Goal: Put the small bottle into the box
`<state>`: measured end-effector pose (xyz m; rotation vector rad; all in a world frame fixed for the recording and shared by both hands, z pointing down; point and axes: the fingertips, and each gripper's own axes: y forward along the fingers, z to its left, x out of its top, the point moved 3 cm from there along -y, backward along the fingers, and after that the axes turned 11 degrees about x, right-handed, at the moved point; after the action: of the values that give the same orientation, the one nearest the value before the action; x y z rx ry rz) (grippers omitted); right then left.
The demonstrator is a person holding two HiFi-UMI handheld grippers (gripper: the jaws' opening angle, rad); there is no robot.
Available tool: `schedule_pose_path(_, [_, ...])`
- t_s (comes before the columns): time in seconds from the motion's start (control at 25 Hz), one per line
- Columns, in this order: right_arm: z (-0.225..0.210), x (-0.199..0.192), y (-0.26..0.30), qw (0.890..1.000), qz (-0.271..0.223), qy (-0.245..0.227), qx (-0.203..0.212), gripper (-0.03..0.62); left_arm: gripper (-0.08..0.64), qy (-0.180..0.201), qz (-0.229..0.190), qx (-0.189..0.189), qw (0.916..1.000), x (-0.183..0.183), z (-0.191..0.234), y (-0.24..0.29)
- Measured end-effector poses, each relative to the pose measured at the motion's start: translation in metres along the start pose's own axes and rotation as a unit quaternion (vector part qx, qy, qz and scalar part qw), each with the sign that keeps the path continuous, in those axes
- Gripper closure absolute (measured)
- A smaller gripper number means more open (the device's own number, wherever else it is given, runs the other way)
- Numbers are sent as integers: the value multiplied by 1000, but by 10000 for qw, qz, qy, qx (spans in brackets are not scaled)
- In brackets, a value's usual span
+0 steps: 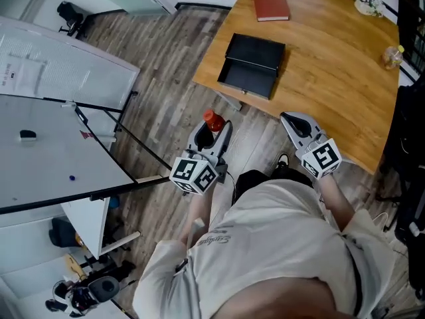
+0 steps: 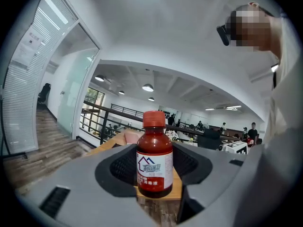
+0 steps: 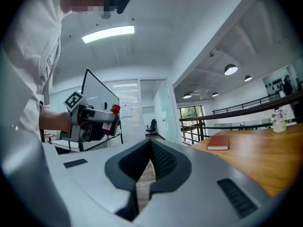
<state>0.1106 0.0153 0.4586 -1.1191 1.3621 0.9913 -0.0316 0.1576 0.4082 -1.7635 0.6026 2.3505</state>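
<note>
Left claw (image 1: 214, 130) grips small bottle (image 2: 154, 160) upright between its jaws; box (image 1: 251, 65) ahead.

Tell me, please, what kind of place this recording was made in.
Most likely an open-plan office, perhaps on an upper level. A whiteboard on a stand, an office chair on the wood floor, and a large wooden table near a black railing all suggest this.
</note>
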Motion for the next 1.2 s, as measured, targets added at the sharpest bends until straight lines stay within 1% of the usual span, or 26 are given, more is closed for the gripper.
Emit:
schedule_pose_path(0.08, [-7,0,3,10000,-35,13,21,597,337,-38,126,-21,9999,-7,-4,8])
schedule_pose_path(0.2, [-5,-4,4,9998,-63,177,46,597,337,28,267,-83,9996,-8,-8,16])
schedule_pose_path(0.28, [-10,-12,3,9996,48,267,42,597,337,84,291,-148,9994,-4,-12,25])
schedule_pose_path(0.36, [-19,-21,9,9995,202,250,35,597,337,165,295,-216,9992,-1,-13,36])
schedule_pose_path(0.48, [-25,-28,23,9991,340,262,21,598,337,204,358,-271,9988,-5,-6,43])
schedule_pose_path(0.56, [-27,-26,32,9989,365,282,9,597,337,128,383,-283,9988,-7,4,47])
schedule_pose_path(0.68, [-30,-21,54,9988,444,219,18,597,337,-110,405,-289,9987,-5,27,57])
schedule_pose_path(0.8, [-39,-14,77,9987,513,73,36,597,337,-292,302,-312,9986,6,51,71])
schedule_pose_path(0.88, [-44,-9,96,9985,555,1,17,597,337,-281,220,-342,9988,16,66,79])
schedule_pose_path(1.0, [-52,4,127,9986,522,-67,-39,597,337,-151,187,-430,9988,30,88,91])
schedule_pose_path(1.2, [-66,14,176,9986,479,-86,-217,597,337,24,212,-741,9970,51,120,117])
